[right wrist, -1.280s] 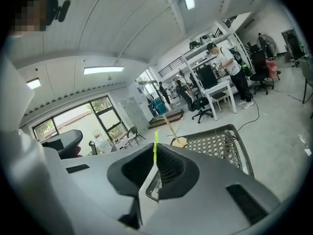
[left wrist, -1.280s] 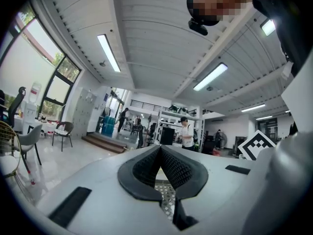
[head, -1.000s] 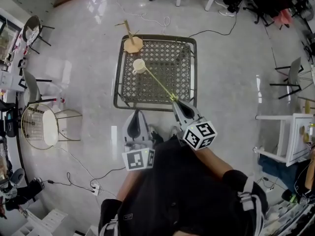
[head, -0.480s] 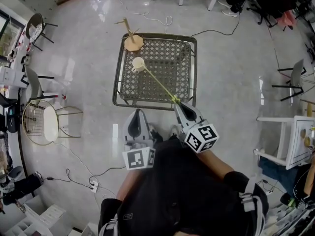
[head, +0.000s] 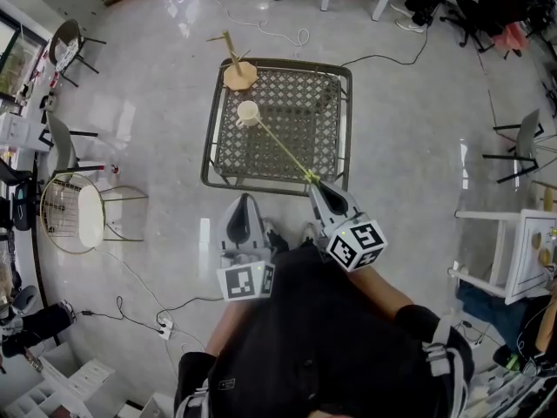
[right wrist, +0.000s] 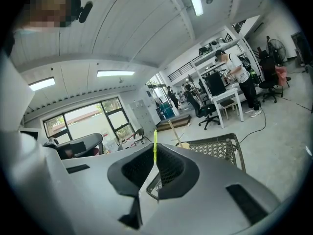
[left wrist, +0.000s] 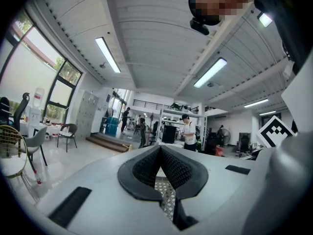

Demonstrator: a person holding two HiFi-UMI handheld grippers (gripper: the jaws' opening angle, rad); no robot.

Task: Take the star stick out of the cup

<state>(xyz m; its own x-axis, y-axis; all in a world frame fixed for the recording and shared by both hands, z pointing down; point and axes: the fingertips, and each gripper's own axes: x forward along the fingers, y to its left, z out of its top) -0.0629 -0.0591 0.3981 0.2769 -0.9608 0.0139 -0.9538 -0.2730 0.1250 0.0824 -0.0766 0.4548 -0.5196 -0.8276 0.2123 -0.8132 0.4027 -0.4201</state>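
A cream cup (head: 249, 112) stands on the far left part of the lattice-top table (head: 335, 129). A thin yellow-green star stick (head: 280, 145) slants from the cup to the table's near edge. My right gripper (head: 314, 183) is shut on the stick's near end. In the right gripper view the stick (right wrist: 155, 142) pokes up between the pads of the right gripper (right wrist: 155, 156). My left gripper (head: 244, 202) hovers off the table's near edge, left of the right one. Seen in its own view, the left gripper (left wrist: 160, 150) is shut with nothing in it.
A wooden stand (head: 237, 72) with an upright peg sits at the table's far left corner, just behind the cup, and also shows as the stand (right wrist: 176, 132) in the right gripper view. A wire-frame chair (head: 83, 216) stands left on the glossy floor. Cables run over the floor.
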